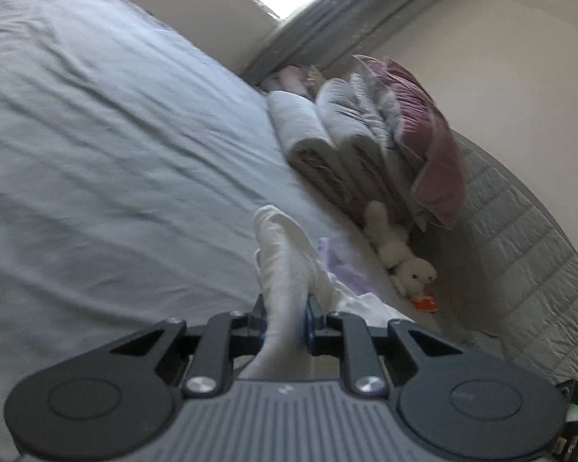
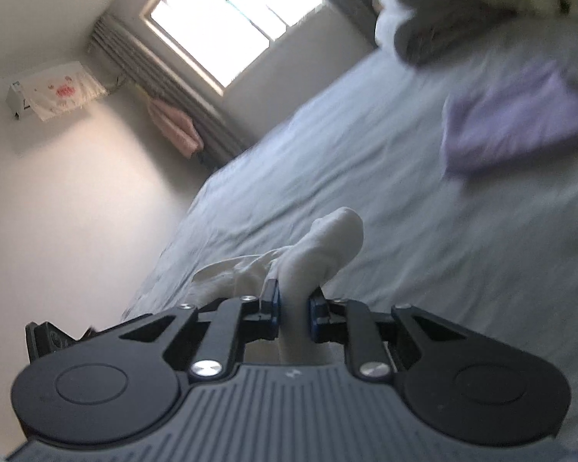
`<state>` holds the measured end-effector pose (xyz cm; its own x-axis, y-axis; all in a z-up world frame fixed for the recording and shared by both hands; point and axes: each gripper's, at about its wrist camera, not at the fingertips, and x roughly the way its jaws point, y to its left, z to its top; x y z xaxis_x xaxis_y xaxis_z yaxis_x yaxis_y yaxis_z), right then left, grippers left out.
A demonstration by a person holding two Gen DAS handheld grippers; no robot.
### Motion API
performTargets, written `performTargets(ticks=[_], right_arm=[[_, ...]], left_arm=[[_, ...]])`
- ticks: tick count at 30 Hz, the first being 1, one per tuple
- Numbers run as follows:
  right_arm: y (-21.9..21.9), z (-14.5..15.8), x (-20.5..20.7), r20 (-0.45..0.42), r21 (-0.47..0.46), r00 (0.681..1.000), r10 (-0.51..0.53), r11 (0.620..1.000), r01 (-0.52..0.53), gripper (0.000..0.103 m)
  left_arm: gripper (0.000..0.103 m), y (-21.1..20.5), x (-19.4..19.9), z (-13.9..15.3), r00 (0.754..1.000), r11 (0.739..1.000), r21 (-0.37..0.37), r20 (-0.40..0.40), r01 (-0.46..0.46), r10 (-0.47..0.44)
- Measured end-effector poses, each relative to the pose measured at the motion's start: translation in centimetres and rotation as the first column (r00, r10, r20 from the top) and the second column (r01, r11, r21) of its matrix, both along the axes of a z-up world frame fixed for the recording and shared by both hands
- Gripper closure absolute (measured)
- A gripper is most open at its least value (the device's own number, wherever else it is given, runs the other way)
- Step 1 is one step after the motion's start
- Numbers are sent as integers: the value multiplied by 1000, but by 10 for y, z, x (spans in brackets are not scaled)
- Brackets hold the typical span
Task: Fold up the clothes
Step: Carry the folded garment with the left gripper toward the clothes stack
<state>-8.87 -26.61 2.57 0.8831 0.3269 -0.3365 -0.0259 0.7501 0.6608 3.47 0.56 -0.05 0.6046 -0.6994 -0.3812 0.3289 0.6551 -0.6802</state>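
Observation:
My left gripper (image 1: pixel 286 313) is shut on a bunch of white garment (image 1: pixel 285 258), which sticks up between the jaws above the grey-blue bed sheet (image 1: pixel 115 154). My right gripper (image 2: pixel 293 313) is shut on another bunch of the same white garment (image 2: pixel 327 246), held above the sheet (image 2: pixel 404 250). More white cloth trails to the left behind its fingers. A folded lilac garment (image 2: pixel 512 123) lies flat on the bed ahead to the right; a lilac patch (image 1: pixel 343 265) also shows past the left gripper.
Rolled quilts (image 1: pixel 327 146) and a pink pillow (image 1: pixel 424 134) are stacked at the quilted headboard (image 1: pixel 520 238), with a white plush toy (image 1: pixel 400 261) beside them. A window (image 2: pixel 231 23), curtains and a wall unit (image 2: pixel 54 92) lie past the bed's far edge.

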Motion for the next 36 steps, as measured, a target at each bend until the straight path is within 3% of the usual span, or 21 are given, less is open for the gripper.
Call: performTargets(ticks=[10, 20, 24, 28, 31, 36], right_arm=[[-81, 29, -34, 120, -4, 978, -172, 985, 174, 85], [-160, 56, -68, 258, -70, 900, -352, 922, 380, 85], [-193, 60, -80, 308, -67, 845, -438, 876, 478, 85], [-229, 60, -97, 340, -13, 765, -547, 811, 585, 85], [-247, 58, -109, 356, 20, 695, -625, 749, 663, 85], [-262, 56, -122, 379, -13, 595, -709, 639, 769, 85]], left_arm=[[86, -112, 21, 26, 988, 989, -22, 57, 145, -144], [86, -249, 25, 56, 935, 942, -34, 132, 335, -328], [86, -308, 17, 73, 903, 910, -42, 156, 411, -401], [86, -363, 10, 84, 860, 871, -27, 179, 491, -479], [86, -404, 2, 96, 812, 831, 13, 205, 556, -547], [86, -469, -11, 111, 726, 757, 68, 236, 650, -645]])
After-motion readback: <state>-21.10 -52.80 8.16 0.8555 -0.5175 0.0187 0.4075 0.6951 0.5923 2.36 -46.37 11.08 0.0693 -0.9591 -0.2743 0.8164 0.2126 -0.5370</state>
